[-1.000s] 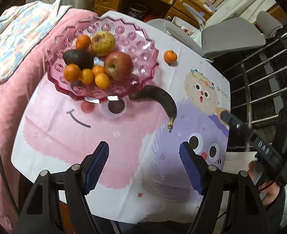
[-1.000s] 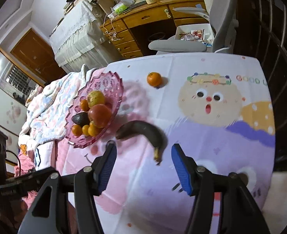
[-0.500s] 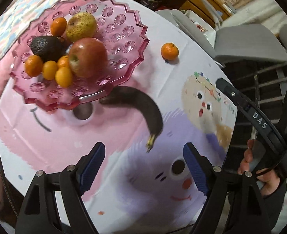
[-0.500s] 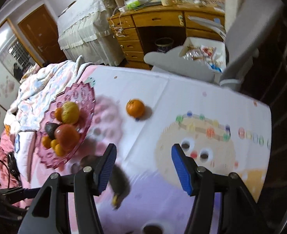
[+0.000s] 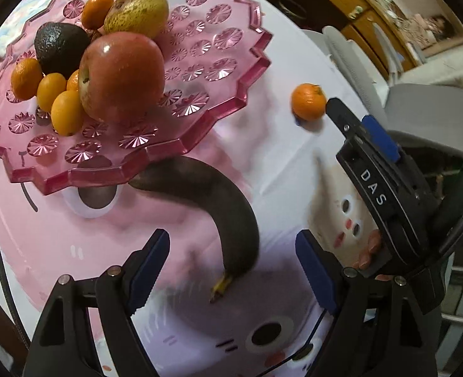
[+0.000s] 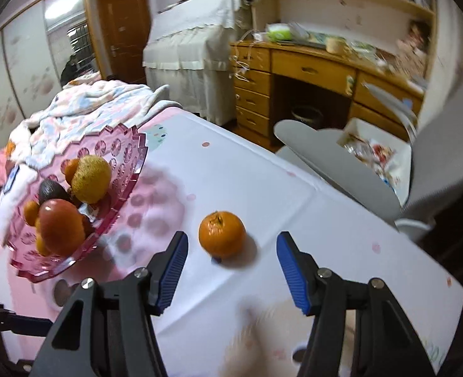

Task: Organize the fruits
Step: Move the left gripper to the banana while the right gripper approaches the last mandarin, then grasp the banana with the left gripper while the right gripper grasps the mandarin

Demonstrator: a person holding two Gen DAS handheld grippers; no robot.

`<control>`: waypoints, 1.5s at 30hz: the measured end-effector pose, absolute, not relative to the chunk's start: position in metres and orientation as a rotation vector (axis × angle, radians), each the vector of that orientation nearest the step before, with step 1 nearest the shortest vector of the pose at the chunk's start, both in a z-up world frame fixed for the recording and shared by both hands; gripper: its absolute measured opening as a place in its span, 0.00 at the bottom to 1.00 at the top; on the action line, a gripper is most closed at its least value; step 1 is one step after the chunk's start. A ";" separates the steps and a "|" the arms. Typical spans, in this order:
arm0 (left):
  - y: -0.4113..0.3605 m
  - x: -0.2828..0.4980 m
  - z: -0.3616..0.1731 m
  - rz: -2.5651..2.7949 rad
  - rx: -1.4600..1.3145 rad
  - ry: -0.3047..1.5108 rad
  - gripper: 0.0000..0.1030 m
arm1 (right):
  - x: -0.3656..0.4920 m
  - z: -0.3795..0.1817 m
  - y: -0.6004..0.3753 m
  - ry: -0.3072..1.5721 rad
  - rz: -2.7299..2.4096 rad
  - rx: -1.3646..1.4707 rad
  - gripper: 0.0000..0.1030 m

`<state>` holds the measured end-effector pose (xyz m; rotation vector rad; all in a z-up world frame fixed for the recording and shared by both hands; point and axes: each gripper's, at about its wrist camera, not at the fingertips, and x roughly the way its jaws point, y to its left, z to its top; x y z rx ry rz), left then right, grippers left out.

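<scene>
While both fingers gape empty, left gripper [image 5: 233, 275] straddles banana [image 5: 228, 216]; right gripper [image 6: 231, 270] before tangerine [image 6: 222, 234], dish [image 5: 218, 106] overhanging banana.

A fruit plate [image 5: 206, 116] stands on the table [image 6: 262, 188], near its edge beside the bedding [image 6: 83, 106]. On the plate lie an apple [image 5: 121, 75], a pear [image 5: 137, 9], an avocado [image 5: 60, 47] and several small citrus fruits [image 5: 55, 94], clustered together. A banana [image 5: 225, 216] lies on the table, one end under the plate's rim, its stem end pointing away from the plate. A tangerine [image 6: 222, 234] lies alone on the table, well apart from the plate. Behind the table stand a chair [image 6: 335, 163] and a desk [image 6: 310, 72].
</scene>
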<state>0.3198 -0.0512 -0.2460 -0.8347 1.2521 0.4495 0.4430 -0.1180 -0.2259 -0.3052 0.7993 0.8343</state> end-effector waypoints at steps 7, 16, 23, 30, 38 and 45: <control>-0.052 0.336 -0.266 0.499 -0.804 1.256 0.77 | 0.459 -0.245 -0.097 0.825 0.891 -0.338 0.57; -0.050 0.348 -0.286 0.577 -0.781 1.275 0.71 | 0.467 -0.267 -0.088 0.894 0.911 -0.345 0.50; -0.053 0.360 -0.297 0.613 -0.724 1.297 0.64 | 0.467 -0.272 -0.084 0.899 0.927 -0.328 0.44; -0.060 0.366 -0.298 0.606 -0.733 1.285 0.49 | 0.463 -0.270 -0.095 0.916 0.895 -0.319 0.44; -0.059 0.355 -0.300 0.545 -0.823 1.273 0.32 | 0.453 -0.257 -0.114 0.930 0.844 -0.276 0.44; -0.061 0.333 -0.295 0.460 -0.839 1.297 0.28 | 0.441 -0.233 -0.133 0.924 0.796 -0.227 0.44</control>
